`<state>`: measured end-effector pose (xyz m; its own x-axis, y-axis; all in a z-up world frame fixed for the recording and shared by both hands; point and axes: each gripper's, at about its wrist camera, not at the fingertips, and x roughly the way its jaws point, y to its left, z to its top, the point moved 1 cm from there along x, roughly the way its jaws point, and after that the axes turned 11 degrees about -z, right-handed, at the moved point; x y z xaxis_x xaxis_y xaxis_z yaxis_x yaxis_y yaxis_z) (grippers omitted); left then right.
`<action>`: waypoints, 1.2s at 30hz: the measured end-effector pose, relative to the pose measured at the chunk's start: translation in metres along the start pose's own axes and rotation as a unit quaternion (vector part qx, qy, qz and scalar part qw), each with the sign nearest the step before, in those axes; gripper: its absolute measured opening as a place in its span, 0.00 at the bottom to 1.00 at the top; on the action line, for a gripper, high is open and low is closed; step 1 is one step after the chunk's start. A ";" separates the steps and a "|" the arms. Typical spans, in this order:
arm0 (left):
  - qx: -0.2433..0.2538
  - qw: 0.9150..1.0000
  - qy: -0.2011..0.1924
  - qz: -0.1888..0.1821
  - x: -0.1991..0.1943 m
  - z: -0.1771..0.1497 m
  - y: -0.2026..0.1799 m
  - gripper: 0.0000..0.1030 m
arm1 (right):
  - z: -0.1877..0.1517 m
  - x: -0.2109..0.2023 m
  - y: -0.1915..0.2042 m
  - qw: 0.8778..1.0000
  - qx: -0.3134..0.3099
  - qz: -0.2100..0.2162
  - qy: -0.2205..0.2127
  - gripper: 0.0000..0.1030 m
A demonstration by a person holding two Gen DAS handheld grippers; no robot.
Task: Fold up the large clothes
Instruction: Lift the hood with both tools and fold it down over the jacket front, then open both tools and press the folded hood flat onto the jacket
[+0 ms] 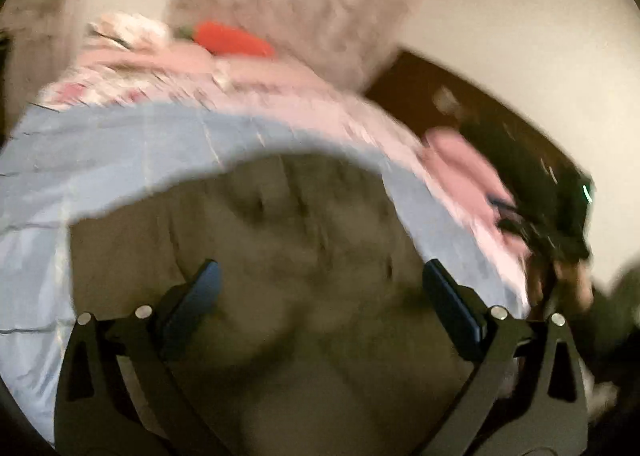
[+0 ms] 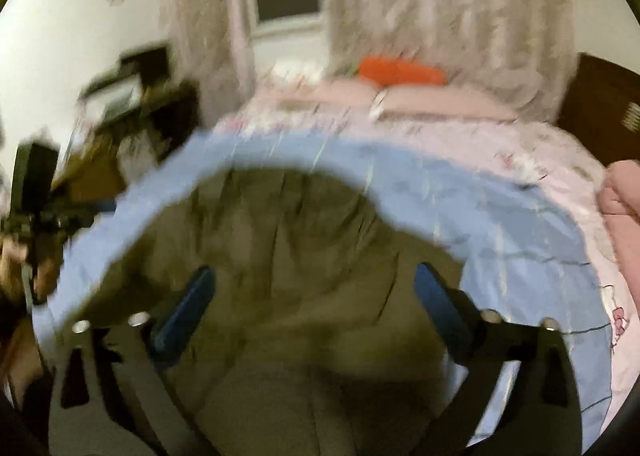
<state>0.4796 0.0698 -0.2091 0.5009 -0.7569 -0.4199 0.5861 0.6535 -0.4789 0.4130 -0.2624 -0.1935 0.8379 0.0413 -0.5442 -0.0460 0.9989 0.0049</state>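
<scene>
An olive-brown garment (image 1: 280,216) (image 2: 288,224) lies spread and wrinkled on a light blue sheet (image 1: 120,144) (image 2: 500,208) over the bed. My left gripper (image 1: 320,268) hovers over the garment, open wide, and nothing sits between its blue pads (image 1: 200,296). My right gripper (image 2: 314,272) is open just as wide above the same cloth, with its pads (image 2: 188,308) bare. Each wrist view catches the other gripper at the edge, blurred: the right one (image 1: 560,196) in a hand and the left one (image 2: 36,192). Both views are smeared by motion.
A pink floral quilt (image 2: 520,144) covers the bed beyond the sheet. At its far end lie pink pillows (image 2: 440,100) and an orange plush (image 1: 232,40) (image 2: 400,72). A pink folded cloth (image 1: 460,160) (image 2: 620,188) and a dark headboard (image 1: 460,96) are at the right. Cluttered dark furniture (image 2: 132,96) stands at the left.
</scene>
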 end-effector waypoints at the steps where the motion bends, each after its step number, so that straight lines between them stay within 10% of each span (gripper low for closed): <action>1: -0.020 0.999 -0.017 0.047 0.007 0.020 0.001 0.98 | 0.016 0.003 -0.003 0.999 0.024 -0.014 -0.015 0.99; 11: -0.087 0.967 0.028 0.238 0.181 0.085 0.047 0.98 | 0.070 0.190 0.007 0.977 0.173 -0.125 0.017 0.99; 17: 0.036 0.946 0.045 0.318 0.239 0.038 0.066 0.98 | 0.023 0.264 0.028 0.983 0.094 -0.157 0.029 0.99; 36: 0.067 0.952 0.025 0.297 0.272 -0.014 0.109 0.98 | -0.039 0.318 0.031 0.980 0.102 -0.159 0.056 0.99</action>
<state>0.6710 -0.0649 -0.3869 0.7408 -0.2508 -0.6231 0.2867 0.9570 -0.0443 0.6568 -0.2192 -0.3987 0.7275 -0.2632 -0.6336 0.3267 0.9450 -0.0174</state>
